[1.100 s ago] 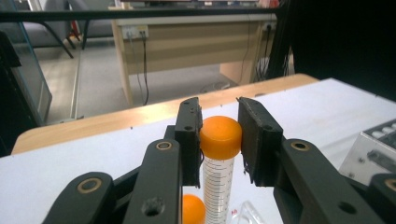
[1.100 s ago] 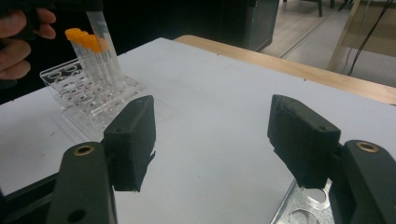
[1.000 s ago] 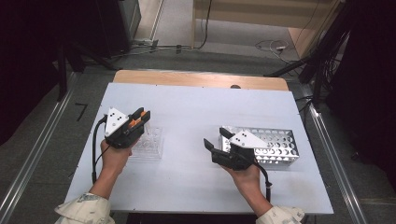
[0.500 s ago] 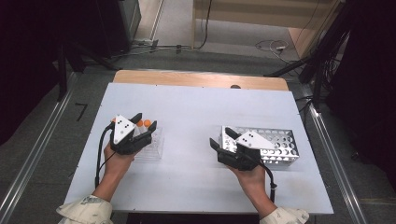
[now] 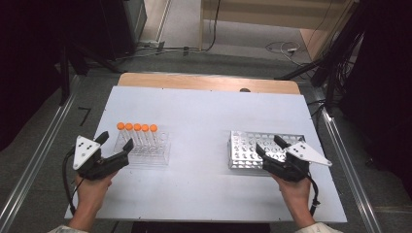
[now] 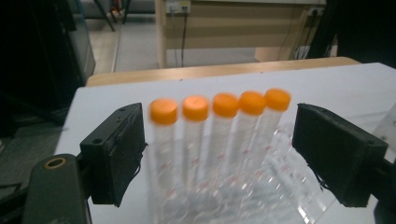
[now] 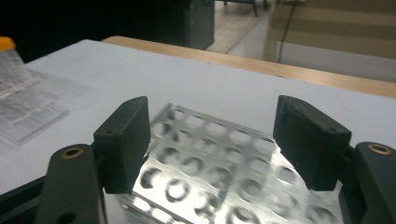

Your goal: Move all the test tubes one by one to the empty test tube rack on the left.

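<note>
My left gripper (image 5: 116, 148) sits at the near left of the table (image 5: 204, 111), its jaws spread wide with nothing pressed between them; they have just been opening. Just beyond its tips stands the clear rack (image 5: 145, 150) with five orange-capped tubes (image 5: 137, 128) upright in a row along its far side. In the left gripper view those tubes (image 6: 219, 126) stand in the gap between my two black jaws, though none of them touches either jaw; the picture is blurred there, so I can't say how close the rack's near edge (image 6: 233, 205) comes to the pads.

My right gripper (image 5: 269, 148) is at the near right, its jaws parted as well and just opened a little further, holding nothing. It reaches over the near right part of the metal perforated rack (image 5: 243, 150), which lies flat on the table, well apart from the clear one. In the right gripper view the metal rack's round holes (image 7: 210, 158) show between and below my jaws, none of them holding a tube.
</note>
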A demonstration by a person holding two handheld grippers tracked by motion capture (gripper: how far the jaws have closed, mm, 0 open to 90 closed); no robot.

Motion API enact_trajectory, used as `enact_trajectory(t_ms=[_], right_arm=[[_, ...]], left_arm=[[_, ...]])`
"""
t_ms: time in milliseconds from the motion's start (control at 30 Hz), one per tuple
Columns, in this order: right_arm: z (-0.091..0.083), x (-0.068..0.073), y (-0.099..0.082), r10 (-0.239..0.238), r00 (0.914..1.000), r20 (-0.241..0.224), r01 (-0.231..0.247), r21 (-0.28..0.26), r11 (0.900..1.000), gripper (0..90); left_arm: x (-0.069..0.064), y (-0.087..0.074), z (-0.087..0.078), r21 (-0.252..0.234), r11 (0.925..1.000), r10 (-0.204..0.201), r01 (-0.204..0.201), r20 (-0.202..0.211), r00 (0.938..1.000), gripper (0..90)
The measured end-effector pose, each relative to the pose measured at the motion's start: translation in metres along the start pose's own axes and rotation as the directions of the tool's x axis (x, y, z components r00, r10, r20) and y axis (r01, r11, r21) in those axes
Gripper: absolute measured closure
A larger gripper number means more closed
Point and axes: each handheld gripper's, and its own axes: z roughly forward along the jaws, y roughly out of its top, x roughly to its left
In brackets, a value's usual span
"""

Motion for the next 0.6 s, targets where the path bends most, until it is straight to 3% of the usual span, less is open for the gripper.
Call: enact_trajectory(t_ms=[233,300,467,600], right_arm=[[-0.030,-0.041,-0.017,0.037,0.9924,0.117,-0.039,0.021,0.9990,24.1],[-0.039,-0.053,-0.023,0.033,0.9856,0.166,-0.039,0.032,0.9987,23.9],[-0.062,-0.081,-0.041,0.081,0.9639,0.254,-0.096,0.049,0.9942,23.9],[-0.071,-0.097,-0.054,0.116,0.9510,0.287,-0.143,0.074,0.9869,23.9]], left_arm=[[0.017,-0.017,-0.019,0.028,0.9995,-0.010,0.011,-0.050,0.9987,15.5],[0.020,-0.023,-0.021,0.044,0.9990,-0.007,0.010,-0.065,0.9979,15.4],[0.026,-0.031,-0.022,0.070,0.9969,-0.029,0.035,-0.085,0.9960,15.3],[0.028,-0.033,-0.020,0.069,0.9969,-0.031,0.037,-0.099,0.9946,15.3]])
